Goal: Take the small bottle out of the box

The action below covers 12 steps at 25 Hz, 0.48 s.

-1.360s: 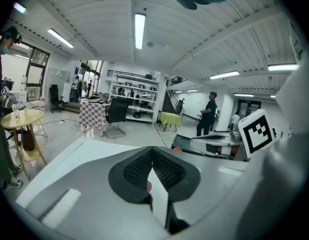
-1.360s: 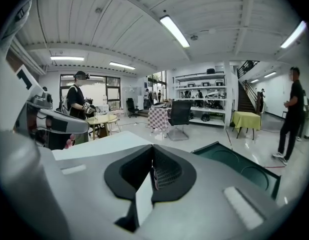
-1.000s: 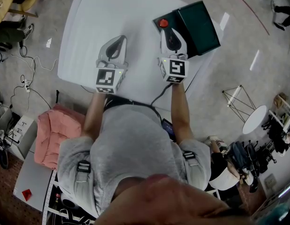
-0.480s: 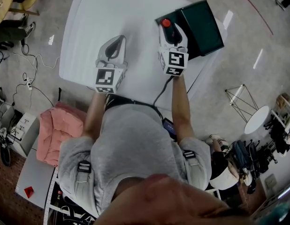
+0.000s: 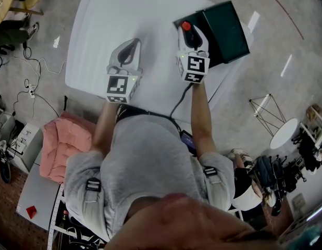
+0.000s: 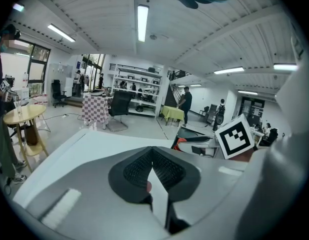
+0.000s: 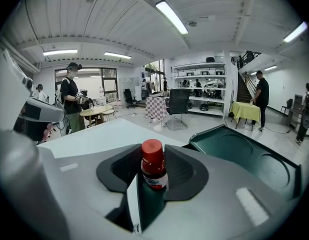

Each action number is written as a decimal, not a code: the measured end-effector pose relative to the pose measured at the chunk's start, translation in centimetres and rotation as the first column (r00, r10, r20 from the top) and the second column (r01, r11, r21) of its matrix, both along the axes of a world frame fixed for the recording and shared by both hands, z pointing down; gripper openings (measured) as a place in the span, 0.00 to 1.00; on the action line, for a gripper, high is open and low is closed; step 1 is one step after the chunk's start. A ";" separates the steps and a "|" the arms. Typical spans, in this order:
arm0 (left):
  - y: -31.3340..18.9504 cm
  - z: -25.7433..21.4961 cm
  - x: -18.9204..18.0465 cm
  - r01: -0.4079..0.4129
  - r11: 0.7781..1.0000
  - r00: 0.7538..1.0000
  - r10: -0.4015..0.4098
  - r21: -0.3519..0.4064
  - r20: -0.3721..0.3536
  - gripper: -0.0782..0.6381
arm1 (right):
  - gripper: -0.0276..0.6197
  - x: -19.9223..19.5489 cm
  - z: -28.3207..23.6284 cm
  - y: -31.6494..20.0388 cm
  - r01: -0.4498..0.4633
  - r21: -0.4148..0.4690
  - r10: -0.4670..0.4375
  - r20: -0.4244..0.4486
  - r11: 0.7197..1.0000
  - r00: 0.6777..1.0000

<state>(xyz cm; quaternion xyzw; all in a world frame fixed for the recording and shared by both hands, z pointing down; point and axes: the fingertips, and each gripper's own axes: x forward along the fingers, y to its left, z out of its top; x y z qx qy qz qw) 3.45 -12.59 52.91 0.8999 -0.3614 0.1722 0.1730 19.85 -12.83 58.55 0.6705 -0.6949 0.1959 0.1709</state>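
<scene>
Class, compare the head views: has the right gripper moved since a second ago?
Yes: the right gripper edged toward the box; its claw has just been closing on the small bottle between it.

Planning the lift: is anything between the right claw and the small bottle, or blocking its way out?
Nothing visible. The right claw, jaws just closing, grips the small bottle; the box is open.

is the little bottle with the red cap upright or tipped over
Upright: the small red-capped bottle stands with its red cap on top and its label band level.
</scene>
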 end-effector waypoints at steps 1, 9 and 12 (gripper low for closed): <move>-0.1 0.0 0.1 -0.001 1.000 1.000 0.001 0.001 -0.002 0.13 | 0.27 0.0 0.0 -0.1 0.002 0.000 -0.002 -0.004 1.000 1.000; -0.1 0.3 -0.2 0.006 1.000 1.000 -0.006 0.003 0.004 0.13 | 0.26 0.1 0.2 -0.3 0.010 0.002 -0.010 -0.010 1.000 1.000; -0.1 0.1 -0.3 0.009 1.000 1.000 -0.009 0.009 0.001 0.13 | 0.26 0.2 0.2 -0.2 0.006 0.002 -0.006 -0.002 1.000 1.000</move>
